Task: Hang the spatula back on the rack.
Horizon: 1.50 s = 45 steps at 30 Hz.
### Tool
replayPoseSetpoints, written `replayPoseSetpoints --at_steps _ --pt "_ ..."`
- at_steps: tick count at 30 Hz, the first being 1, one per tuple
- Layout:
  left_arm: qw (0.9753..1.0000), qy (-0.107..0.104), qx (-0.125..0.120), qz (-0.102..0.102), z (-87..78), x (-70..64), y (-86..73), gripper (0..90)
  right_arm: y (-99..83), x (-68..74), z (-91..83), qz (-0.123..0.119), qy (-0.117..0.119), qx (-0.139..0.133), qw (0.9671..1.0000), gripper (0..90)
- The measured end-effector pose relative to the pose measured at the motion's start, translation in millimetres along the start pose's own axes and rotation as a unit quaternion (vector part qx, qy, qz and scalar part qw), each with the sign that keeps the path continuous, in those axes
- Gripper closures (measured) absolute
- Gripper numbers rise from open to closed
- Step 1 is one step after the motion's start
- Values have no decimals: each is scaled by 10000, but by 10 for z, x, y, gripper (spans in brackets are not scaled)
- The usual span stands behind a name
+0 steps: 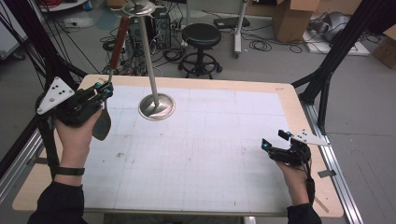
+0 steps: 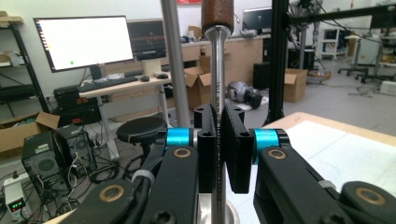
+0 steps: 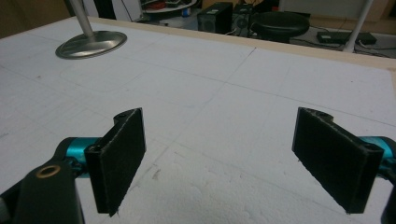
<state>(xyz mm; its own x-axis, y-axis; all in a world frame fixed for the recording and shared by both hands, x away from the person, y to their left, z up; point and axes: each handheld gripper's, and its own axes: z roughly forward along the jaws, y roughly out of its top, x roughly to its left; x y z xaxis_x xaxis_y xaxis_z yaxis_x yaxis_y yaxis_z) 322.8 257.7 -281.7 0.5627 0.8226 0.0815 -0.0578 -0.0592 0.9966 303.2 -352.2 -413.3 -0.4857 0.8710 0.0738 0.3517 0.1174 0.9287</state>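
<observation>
left gripper (image 1: pixel 106 88): held up over the left rear part of the table, jaws clenched on the thin metal shaft of a spatula (image 1: pixel 110 79); in the left gripper view the two black pads press the shaft from both sides.
spatula: stands nearly upright in the left gripper, brown wooden handle at the top, tilted a little toward the stand's top; the flat grey blade hangs below the jaws, beside the person's left hand (image 1: pixel 77 128), above the table's left part.
spatula in left gripper view: the shaft (image 2: pixel 217 93) runs straight up between the pads, and the wooden handle begins near the top edge.
stand (image 1: pixel 156 106): a round metal base on the rear left of the white mat, with a slim pole rising to a small metal top piece; just to the right of the spatula, not touching it as far as can be told.
right gripper (image 1: pixel 275 140): low over the right front part of the table, jaws spread wide and released, nothing between them; the right gripper view has bare mat between the two pads.
right hand (image 1: pixel 295 175): grips the right gripper from behind, near the table's right edge.
table (image 1: pixel 299 109): wooden rim, white gridded mat on top.
stool (image 1: pixel 201 35): black, on the floor behind the table.
</observation>
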Motion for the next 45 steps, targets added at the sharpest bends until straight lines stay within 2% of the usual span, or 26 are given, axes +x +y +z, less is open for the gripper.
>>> replayPoseSetpoints --at_steps 9,17,24,45 --pt "9999 129 -72 -78 45 66 -26 845 2 -4 -7 17 8 -2 10000 165" --pt "9997 204 -89 -38 98 111 -53 845 0 -5 -3 31 19 8 10000 165" --pt "9998 179 -42 -12 158 136 -36 844 -1 -6 1 31 15 17 10000 165" --pt "9990 402 161 98 323 169 -71 844 -2 -3 5 38 26 30 10000 165"
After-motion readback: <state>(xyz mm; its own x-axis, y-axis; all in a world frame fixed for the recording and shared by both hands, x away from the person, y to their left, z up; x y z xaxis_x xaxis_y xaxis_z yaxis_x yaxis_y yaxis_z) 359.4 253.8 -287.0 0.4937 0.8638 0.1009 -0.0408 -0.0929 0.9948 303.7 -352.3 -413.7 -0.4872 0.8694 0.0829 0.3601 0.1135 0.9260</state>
